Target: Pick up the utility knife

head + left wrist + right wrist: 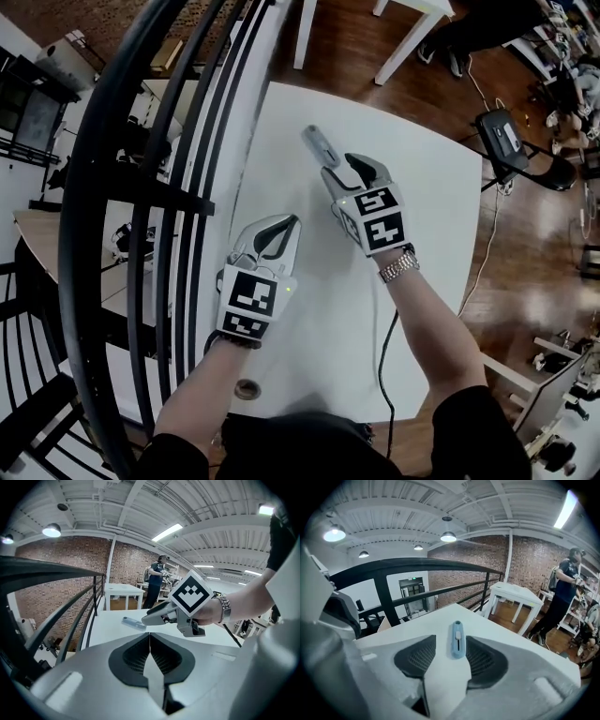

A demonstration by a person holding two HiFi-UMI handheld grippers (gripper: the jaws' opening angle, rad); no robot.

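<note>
A pale blue-grey utility knife lies flat on the white table, towards its far side. My right gripper is right behind it, jaws open. In the right gripper view the knife lies lengthwise between the two pads, its near end in the gap, with no pad pressing on it. My left gripper hovers nearer to me and to the left, its jaws shut on nothing. In the left gripper view the fingertips meet, and the knife and the right gripper show beyond them.
A black metal railing runs along the table's left edge. A black cable trails over the near right part of the table. Another white table stands beyond on the wooden floor. A person stands in the background.
</note>
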